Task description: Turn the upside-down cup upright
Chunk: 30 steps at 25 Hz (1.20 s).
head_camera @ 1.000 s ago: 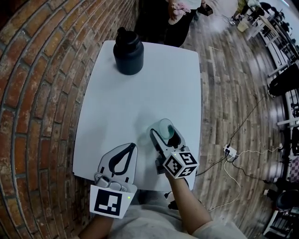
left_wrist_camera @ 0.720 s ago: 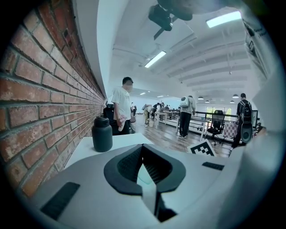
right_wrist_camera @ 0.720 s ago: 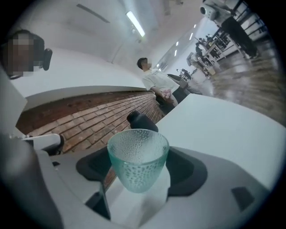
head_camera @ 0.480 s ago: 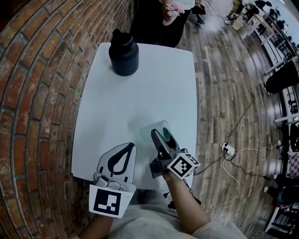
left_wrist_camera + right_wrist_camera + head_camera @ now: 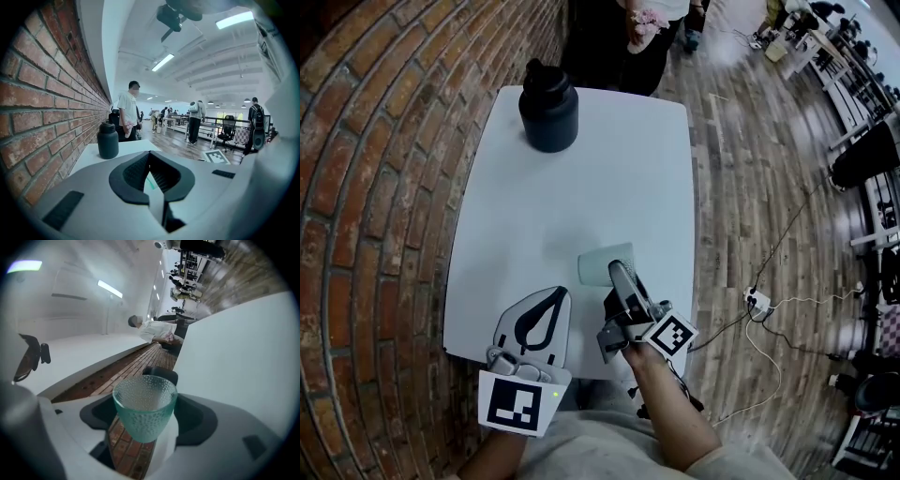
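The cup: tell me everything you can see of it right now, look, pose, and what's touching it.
The cup looks like translucent pale-green glass, dimpled all over, tapering from a wide rim to a narrower base, and it appears empty. It is gripped between the jaws of the right tool, whose pads press on its sides. In the head view it lies roughly on its side, mouth toward the brick wall, over the near part of the white table, apparently lifted off the surface. Nothing else touches it.
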### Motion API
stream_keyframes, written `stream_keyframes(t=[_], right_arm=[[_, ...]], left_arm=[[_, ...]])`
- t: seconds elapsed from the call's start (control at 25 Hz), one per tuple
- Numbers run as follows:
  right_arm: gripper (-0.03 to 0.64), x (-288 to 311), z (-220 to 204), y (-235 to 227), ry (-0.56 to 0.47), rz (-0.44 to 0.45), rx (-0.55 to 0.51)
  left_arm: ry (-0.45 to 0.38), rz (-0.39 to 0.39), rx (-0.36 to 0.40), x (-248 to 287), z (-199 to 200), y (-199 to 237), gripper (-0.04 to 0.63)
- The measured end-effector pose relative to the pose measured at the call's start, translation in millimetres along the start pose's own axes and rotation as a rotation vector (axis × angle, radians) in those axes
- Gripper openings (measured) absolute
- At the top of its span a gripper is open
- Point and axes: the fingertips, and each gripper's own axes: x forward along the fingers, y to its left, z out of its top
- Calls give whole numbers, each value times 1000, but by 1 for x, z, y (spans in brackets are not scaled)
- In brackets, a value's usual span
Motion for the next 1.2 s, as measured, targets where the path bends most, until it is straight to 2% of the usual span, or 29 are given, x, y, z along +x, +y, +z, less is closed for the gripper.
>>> stream_keyframes(t=[0.28, 0.56, 0.68, 0.88, 1.04, 1.2], right_arm=[[371, -1, -9, 18, 7, 89, 60], [371, -4, -13, 24, 1, 112, 99], [371, -6, -13, 25, 1, 113, 112], [371, -7, -15, 30, 15, 125, 121], [371, -6, -19, 31, 25, 129, 126], [371, -5, -21, 33, 35, 128, 132]], left_arm=[[22, -19, 46, 1, -8, 2, 11], [63, -101, 128, 10, -23, 1, 26], [83, -190, 153, 15, -28, -7, 174], [108, -317, 282, 24, -40, -23, 295], [172, -367, 351, 35, -60, -23, 333], [208, -387, 366, 45, -69, -20, 334]])
